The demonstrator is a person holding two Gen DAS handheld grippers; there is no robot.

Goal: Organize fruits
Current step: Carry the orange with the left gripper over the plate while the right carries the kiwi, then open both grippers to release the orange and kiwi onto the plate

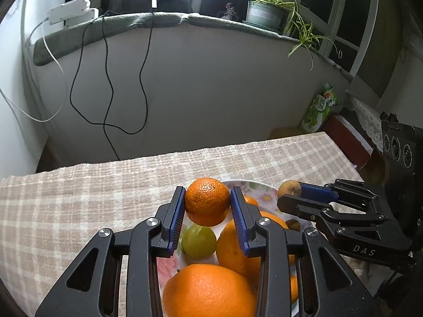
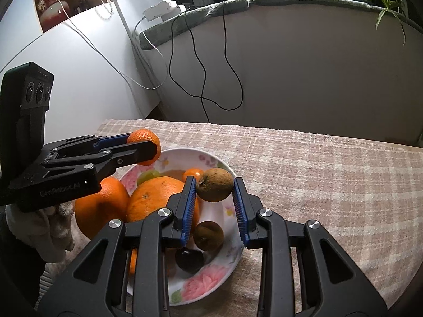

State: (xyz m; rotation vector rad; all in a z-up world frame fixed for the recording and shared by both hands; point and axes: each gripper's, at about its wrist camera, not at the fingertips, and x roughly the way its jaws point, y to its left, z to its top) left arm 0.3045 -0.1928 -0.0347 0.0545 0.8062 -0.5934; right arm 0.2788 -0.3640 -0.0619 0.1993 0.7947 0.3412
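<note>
Two hand-held grippers, each lifting one fruit above a flowered white ceramic bowl (image 2: 211, 158).
Left gripper (image 1: 207, 203) is clamped on a small round orange mandarin (image 1: 207, 202); right gripper (image 2: 214, 189) is clamped on a wrinkled brown round fruit (image 2: 215, 185). Large oranges (image 1: 208, 290) lie in the bowl beneath both.

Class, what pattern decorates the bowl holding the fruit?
Pink flowers on white; the bowl shows best in the right wrist view.

Two hand-held grippers (image 1: 207, 206) (image 2: 214, 192), one bowl (image 2: 211, 282), two big oranges (image 2: 158, 200).
</note>
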